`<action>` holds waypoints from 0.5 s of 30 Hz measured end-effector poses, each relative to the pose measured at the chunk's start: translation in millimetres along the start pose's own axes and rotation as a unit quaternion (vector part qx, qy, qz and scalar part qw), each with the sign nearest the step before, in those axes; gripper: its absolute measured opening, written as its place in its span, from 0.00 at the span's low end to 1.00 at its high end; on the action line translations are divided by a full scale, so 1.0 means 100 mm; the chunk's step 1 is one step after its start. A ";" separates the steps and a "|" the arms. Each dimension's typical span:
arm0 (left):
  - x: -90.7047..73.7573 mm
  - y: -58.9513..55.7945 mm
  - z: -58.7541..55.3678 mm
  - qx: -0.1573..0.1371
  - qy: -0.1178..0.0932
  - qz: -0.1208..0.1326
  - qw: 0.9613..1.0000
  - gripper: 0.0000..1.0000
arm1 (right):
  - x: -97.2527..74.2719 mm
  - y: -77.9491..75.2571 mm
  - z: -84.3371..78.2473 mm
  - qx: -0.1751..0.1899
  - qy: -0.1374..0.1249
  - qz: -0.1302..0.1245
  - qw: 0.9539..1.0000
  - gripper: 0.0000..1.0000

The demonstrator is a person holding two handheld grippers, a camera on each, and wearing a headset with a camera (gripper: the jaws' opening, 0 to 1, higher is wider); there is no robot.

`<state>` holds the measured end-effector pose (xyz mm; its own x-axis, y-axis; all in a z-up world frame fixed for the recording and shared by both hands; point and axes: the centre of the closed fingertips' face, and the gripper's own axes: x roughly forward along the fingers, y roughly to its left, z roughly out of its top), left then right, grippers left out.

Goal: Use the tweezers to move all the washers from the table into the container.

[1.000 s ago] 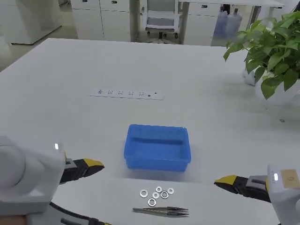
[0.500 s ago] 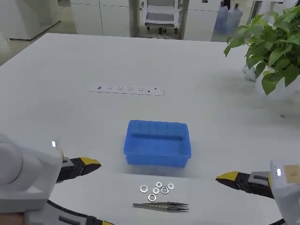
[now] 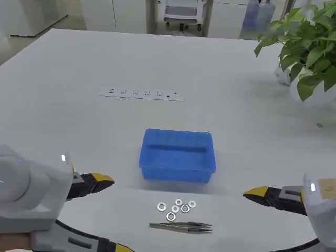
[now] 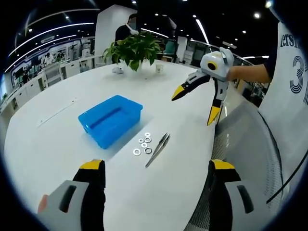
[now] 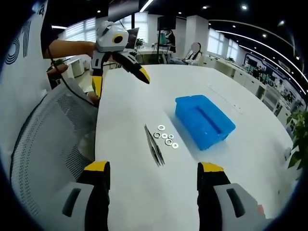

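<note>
On the person's side of the blue rectangular plastic container [image 3: 177, 174], just off its long near wall, six small flat silver metal washers [image 3: 176, 207] lay in a loose cluster on the white table [image 3: 79, 121], some touching, none yet inside the container. The slim silver metal tweezers [image 3: 181, 226] lay one step farther from the container than the washers, just beside them and roughly parallel to that near wall, untouched. The washers would probably be very light, rigid and slick, sitting so flat that a tip would have little edge to catch; each would likely need pinching across its rim or through its hole. The tweezers looked thin, springy and low on the table, so the sensible hold seemed to be across the two legs near their middle, where a squeeze would close the tips while the joined end stayed free. The left gripper [image 4: 156, 168] was spread wide, its yellow-tipped black jaws well apart in the left gripper view, gripping nothing and touching nothing, held above the table off the container's left end on the near side. The right gripper [image 5: 154, 167] was likewise spread wide and carrying nothing, held off the container's right end on the near side, well apart from washers and tweezers.
</note>
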<state>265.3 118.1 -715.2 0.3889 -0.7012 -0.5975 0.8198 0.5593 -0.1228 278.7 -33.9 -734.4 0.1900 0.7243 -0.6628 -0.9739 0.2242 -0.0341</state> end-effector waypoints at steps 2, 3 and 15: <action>0.02 0.01 -0.02 -0.001 0.002 0.000 1.000 0.93 | 0.01 -0.02 0.00 0.000 0.000 0.000 1.000 0.74; 0.03 0.01 -0.03 -0.001 0.004 0.000 1.000 0.93 | 0.01 -0.03 0.00 -0.001 0.001 0.000 1.000 0.74; 0.13 0.02 0.09 0.006 -0.031 -0.016 0.999 0.87 | 0.15 -0.13 0.02 -0.012 0.012 0.001 1.000 0.69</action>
<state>275.4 106.1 -716.3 0.3873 -0.7447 -0.5436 0.8373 0.5309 -0.1307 294.6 -24.5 -742.9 0.1857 0.7086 -0.6808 -0.9770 0.2073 -0.0507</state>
